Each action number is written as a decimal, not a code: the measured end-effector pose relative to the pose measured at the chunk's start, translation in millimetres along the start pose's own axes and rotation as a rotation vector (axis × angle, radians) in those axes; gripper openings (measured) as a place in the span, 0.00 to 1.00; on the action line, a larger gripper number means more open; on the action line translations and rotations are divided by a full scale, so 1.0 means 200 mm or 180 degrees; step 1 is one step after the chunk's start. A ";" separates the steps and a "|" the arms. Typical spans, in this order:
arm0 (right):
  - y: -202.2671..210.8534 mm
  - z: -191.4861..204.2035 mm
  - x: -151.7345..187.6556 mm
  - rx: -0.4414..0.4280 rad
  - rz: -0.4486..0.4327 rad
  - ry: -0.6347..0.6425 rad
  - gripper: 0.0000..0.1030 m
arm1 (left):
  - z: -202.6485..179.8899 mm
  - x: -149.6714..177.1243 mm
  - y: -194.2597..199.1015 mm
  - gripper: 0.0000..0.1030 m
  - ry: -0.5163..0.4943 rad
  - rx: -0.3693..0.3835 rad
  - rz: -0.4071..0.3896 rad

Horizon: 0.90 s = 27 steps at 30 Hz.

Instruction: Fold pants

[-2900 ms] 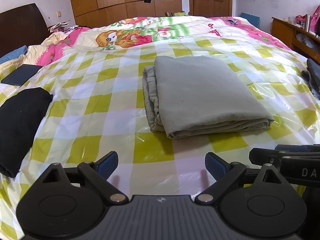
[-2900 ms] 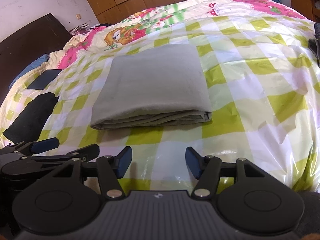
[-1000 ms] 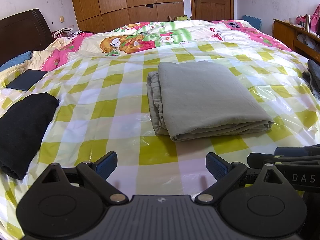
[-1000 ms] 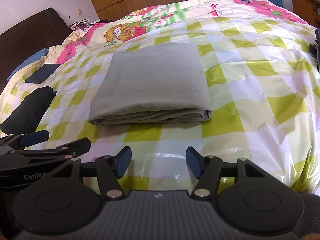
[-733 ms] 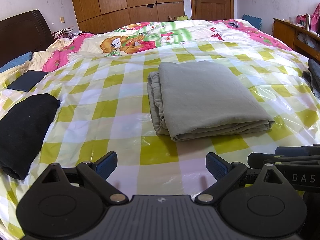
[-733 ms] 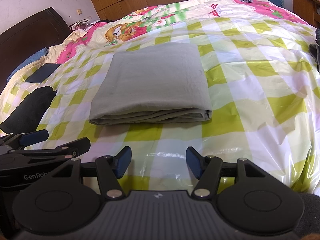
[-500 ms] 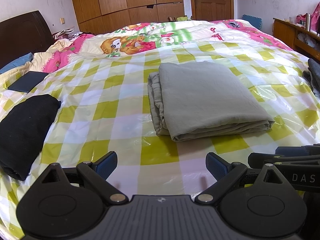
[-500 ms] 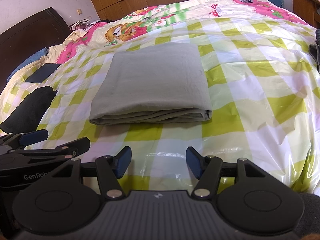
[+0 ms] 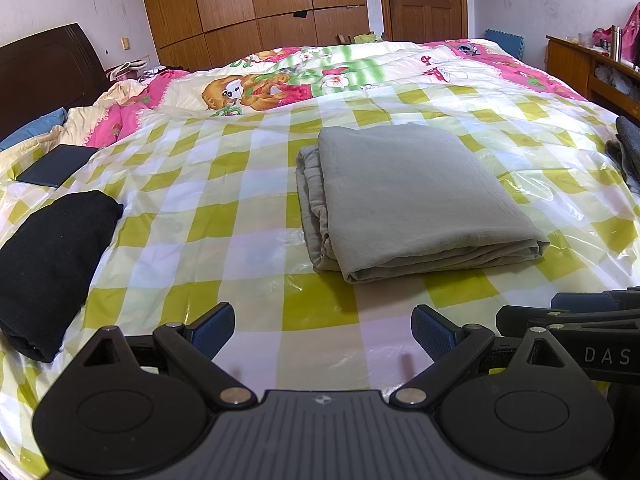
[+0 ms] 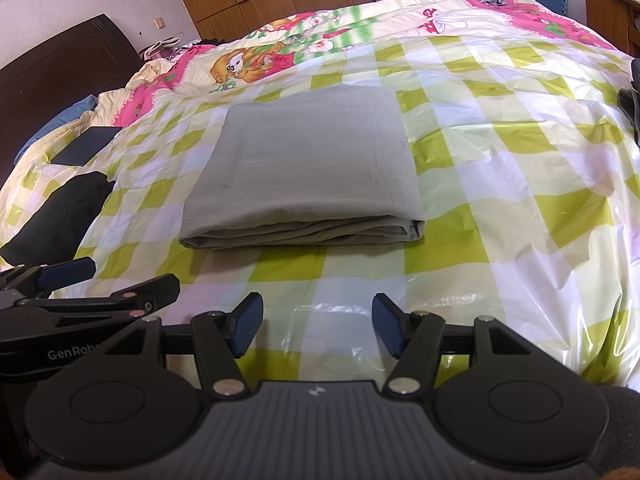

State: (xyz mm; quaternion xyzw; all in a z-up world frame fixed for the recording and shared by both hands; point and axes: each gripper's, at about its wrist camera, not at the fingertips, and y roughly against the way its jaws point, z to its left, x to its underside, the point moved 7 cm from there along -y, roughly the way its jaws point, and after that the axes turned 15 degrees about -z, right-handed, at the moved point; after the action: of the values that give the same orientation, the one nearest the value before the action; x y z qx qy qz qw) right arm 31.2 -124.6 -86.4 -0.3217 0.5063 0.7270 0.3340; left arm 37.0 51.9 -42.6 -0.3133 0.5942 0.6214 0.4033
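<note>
Grey-green pants point(image 9: 408, 196) lie folded into a flat rectangle on the checked yellow and white plastic sheet point(image 9: 208, 208) that covers the bed; they also show in the right wrist view point(image 10: 308, 176). My left gripper point(image 9: 322, 330) is open and empty, above the sheet short of the pants' near edge. My right gripper point(image 10: 318, 328) is open and empty, also short of the near edge. The two grippers are side by side, each seen in the other's view.
A folded black garment point(image 9: 44, 256) lies at the left of the bed. A dark flat book-like thing point(image 9: 56, 164) lies further back left. Dark clothes point(image 9: 628, 148) lie at the right edge. A cartoon quilt point(image 9: 280, 84), wardrobe and door stand behind.
Both grippers have drawn back and risen slightly from the pants over the last seconds; they stay open. The pants have not moved.
</note>
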 end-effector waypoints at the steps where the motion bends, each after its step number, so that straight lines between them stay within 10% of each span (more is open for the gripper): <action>1: 0.00 0.00 0.00 0.0001 0.0000 0.0001 0.60 | -0.01 0.00 0.00 1.00 0.0002 0.0001 0.0000; 27: 0.00 0.00 0.00 -0.0002 -0.0003 -0.0002 0.60 | -0.01 0.00 0.00 1.00 -0.0018 -0.0008 -0.0016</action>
State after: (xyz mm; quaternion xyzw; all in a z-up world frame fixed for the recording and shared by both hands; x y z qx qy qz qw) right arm 31.1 -124.7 -86.2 -0.3218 0.5058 0.7271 0.3345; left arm 36.4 50.5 -41.8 -0.3135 0.5915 0.6220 0.4061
